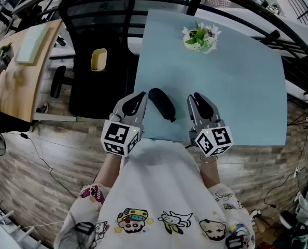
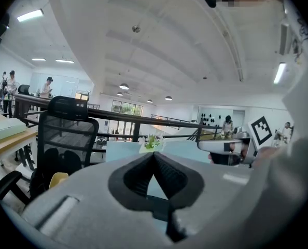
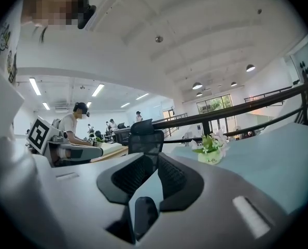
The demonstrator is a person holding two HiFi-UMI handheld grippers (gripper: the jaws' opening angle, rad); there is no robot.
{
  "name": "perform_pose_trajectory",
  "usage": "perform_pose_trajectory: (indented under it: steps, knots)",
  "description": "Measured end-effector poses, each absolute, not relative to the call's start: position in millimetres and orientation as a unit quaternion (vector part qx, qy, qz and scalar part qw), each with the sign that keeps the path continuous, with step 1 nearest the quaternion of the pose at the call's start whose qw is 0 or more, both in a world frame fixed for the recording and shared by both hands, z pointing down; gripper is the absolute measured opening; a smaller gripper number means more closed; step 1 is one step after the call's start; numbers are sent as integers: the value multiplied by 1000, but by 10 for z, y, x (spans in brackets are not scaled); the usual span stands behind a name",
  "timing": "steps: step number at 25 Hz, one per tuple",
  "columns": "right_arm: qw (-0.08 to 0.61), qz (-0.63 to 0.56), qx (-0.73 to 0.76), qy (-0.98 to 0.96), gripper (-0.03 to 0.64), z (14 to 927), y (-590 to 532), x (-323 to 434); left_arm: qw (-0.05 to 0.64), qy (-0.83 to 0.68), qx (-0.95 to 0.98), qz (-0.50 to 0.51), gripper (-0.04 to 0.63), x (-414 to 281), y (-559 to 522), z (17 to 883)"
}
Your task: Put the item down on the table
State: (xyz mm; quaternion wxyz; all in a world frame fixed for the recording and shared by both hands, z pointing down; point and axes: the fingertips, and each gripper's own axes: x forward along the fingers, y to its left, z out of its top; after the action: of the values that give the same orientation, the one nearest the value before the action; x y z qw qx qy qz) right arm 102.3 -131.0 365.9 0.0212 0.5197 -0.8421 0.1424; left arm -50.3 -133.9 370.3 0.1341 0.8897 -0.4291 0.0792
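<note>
Could nudge dark item [image 1: 162, 104] off table [image 1: 237, 87] edge pulling back — L gripper [image 1: 141, 95] shut empty, R gripper [image 1: 196, 97] barely apart.

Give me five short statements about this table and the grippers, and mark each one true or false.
1. A dark oblong item lies on the light blue table, between the left gripper and the right gripper. True.
2. The left gripper holds the dark item. False: its jaws are together with nothing between them.
3. A flower pot stands upright near the table's far edge. True.
4. The chair left of the table is white. False: it is black.
5. The flower pot touches the dark item. False: they are well apart.
</note>
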Motion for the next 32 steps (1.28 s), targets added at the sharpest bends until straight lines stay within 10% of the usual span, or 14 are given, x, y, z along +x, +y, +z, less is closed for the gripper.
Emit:
perform_pose_trajectory:
  steps: [32]
  knots:
    - [49, 127, 515, -846, 9, 3739, -1406, 1096, 150, -456, 874, 80, -2, -622, -1382, 3848]
